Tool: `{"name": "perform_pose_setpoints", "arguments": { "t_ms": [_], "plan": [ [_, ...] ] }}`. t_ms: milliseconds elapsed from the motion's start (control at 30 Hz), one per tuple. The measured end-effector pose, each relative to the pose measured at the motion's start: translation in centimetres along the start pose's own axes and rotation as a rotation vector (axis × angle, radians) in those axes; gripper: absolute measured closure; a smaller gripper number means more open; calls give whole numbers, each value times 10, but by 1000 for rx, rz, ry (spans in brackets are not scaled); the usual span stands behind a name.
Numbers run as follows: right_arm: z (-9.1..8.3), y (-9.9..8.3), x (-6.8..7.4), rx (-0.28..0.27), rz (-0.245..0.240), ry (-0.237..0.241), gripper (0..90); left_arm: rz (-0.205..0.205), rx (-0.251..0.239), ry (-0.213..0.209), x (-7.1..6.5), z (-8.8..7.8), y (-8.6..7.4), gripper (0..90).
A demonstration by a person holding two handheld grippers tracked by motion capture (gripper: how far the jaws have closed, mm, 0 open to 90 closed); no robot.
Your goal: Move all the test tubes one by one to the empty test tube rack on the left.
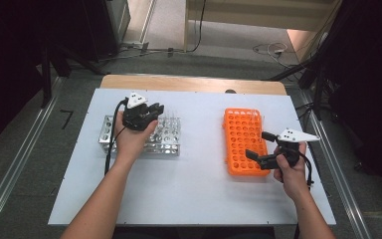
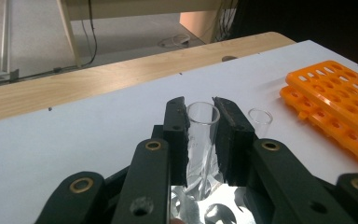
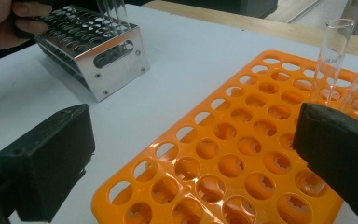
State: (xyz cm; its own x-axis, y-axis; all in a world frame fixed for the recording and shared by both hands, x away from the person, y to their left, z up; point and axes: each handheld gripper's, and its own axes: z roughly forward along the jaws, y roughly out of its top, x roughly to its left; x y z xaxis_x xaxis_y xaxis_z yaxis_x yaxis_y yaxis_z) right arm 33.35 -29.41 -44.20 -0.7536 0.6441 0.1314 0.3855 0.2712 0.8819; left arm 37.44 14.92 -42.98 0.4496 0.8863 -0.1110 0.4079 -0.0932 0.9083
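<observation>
Two racks on the counter: left gripper is clamped on a glass tube standing in the metal rack, while right gripper hovers wide open over the orange rack, probably waiting to receive it.

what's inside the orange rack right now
Two clear glass tubes stand upright in holes of the orange rack in the right gripper view. The many other holes that show look empty. The right gripper's open jaws cover the rack's near corner holes.

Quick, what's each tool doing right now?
Left tool: closed around a clear glass test tube.
Right tool: open, empty, over the orange plastic rack.
</observation>
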Motion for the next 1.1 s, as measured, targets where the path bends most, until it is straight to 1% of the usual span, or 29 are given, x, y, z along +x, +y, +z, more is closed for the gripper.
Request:
{"name": "perform_pose_setpoints", "arguments": {
  "t_ms": [200, 267, 400, 500, 600, 667, 733, 800, 833, 1000, 1100],
  "plan": [
    [0, 0, -1, 0, -1, 1, 0, 3, 30, 4, 0, 1, -2, 747],
    [0, 0, -1, 0, -2, 0, 0, -3, 37, 3, -1, 1, -3, 744],
    [0, 0, -1, 2, -4, -2, 0, 4, 52, 7, -2, 1, -3, 743],
    [0, 0, -2, 1, -3, -4, 0, -5, 60, 4, -2, 2, -3, 740],
    [0, 0, -2, -2, -1, -5, 0, -11, 64, 6, -1, 1, -3, 713],
    [-1, 0, -3, -5, 1, -5, 0, -13, 66, 0, -1, 0, -3, 692],
    [-1, 0, -3, -5, 1, -5, 0, -22, 57, 5, -1, -2, -3, 659],
    [-2, 0, -4, -5, 3, -7, 0, -34, 40, -3, -1, -5, -4, 622],
    [-2, 0, -4, -7, 3, -7, 0, -33, 33, -4, -1, -7, -4, 595],
    [-4, 1, -7, -16, 12, -12, 0, -27, -10, -33, -3, -20, -5, 499],
    [-5, 2, -9, -18, 13, -20, 0, -30, -29, -65, -6, -29, -5, 450]
  ]
}}
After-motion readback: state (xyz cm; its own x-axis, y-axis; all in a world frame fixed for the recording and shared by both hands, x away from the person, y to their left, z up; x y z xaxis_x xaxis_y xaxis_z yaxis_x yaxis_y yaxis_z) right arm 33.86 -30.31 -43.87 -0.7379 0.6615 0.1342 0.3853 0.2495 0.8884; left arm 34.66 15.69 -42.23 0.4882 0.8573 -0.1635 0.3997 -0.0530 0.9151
